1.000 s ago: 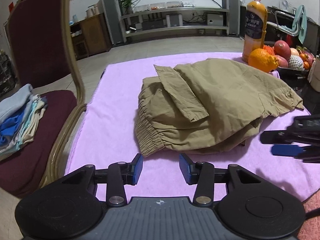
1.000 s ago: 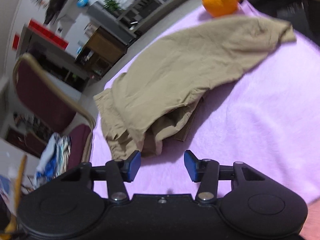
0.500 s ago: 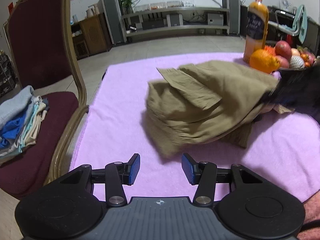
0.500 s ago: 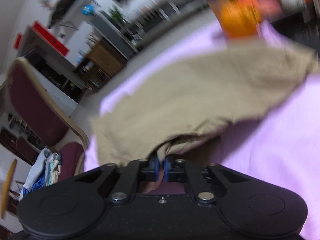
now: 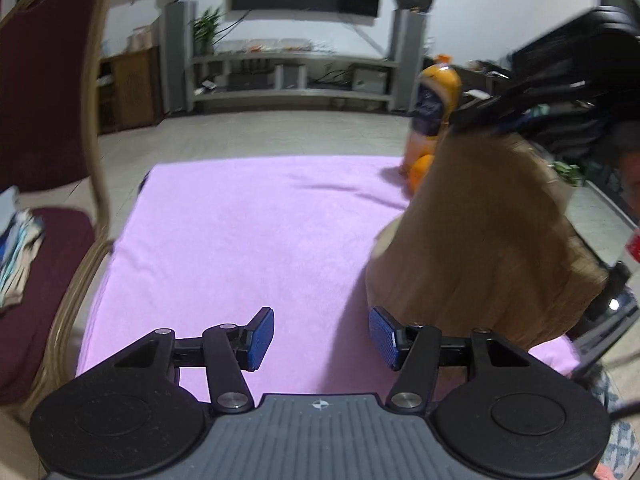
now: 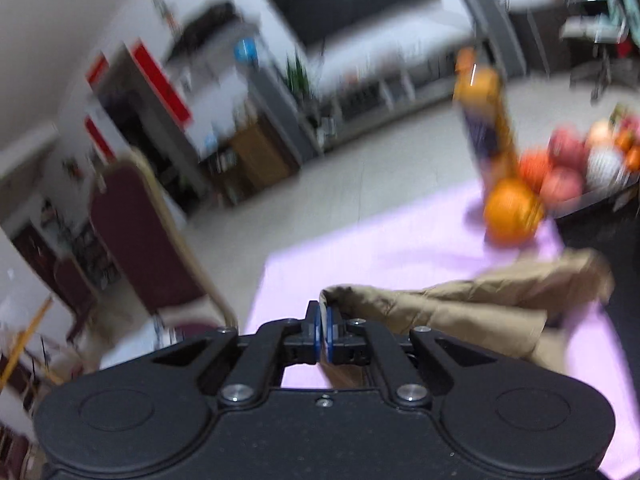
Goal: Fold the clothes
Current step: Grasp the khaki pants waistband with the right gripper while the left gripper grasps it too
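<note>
Chair (image 5: 44, 92) left of cloth (image 5: 248, 232), bottle (image 6: 486, 120), orange (image 6: 510, 212)

The matte black left gripper (image 5: 322, 338) has blue ribbed pads, silver screws and a grey ridged housing; the black right gripper (image 6: 323, 334), though blurred, seems to match.

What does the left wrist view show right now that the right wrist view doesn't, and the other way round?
Only the left wrist view: the left hand-held gripper, jaws having just opened wider with nothing between them, and the folded clothes stacked on the chair seat. Only the right wrist view: the right hand-held gripper pinching the edge of the tan garment, and the fruit bowl. Both: the garment, purple cloth, juice bottle, orange, chair.
</note>
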Action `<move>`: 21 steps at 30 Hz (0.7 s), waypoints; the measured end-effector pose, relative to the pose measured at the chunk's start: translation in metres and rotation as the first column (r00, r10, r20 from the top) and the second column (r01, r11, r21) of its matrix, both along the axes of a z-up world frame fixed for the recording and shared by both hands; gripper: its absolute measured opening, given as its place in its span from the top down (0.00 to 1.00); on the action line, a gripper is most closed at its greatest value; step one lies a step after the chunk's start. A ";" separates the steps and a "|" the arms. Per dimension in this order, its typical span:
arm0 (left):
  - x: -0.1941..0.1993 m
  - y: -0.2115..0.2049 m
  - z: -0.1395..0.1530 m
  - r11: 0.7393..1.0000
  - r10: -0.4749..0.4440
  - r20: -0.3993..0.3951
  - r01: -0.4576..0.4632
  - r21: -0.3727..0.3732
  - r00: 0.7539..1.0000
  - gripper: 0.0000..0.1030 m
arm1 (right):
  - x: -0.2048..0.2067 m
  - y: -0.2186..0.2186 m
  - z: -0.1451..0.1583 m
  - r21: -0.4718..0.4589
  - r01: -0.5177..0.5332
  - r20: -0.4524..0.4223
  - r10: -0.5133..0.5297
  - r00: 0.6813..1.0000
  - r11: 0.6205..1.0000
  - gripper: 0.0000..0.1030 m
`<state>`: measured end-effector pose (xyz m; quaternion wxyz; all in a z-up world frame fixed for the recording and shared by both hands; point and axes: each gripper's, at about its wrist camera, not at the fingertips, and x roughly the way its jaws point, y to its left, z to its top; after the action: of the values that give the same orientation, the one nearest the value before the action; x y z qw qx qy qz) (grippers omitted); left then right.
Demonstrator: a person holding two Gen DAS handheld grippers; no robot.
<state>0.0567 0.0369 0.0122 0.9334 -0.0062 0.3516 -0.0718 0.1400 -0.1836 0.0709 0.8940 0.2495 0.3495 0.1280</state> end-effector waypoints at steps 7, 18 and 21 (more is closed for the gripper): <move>-0.020 0.057 -0.008 0.985 0.164 -0.054 -0.166 -0.040 0.985 0.47 | 0.054 0.087 -0.087 0.147 -0.156 -0.242 0.188 0.952 0.977 0.98; -0.020 0.012 -0.035 0.981 -0.031 -0.156 0.000 -0.196 0.987 0.41 | 0.016 -0.042 -0.098 0.026 0.093 -0.205 -0.086 0.975 0.995 0.97; -0.023 -0.022 -0.034 0.973 -0.122 -0.144 0.089 -0.215 0.982 0.38 | 0.010 -0.046 -0.105 0.045 0.094 -0.211 -0.082 0.974 0.995 0.97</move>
<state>0.0338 0.0150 -0.0220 0.8921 -0.0905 0.4138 -0.1570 0.1495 -0.2291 -0.0340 0.8501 0.3009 0.4263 0.0709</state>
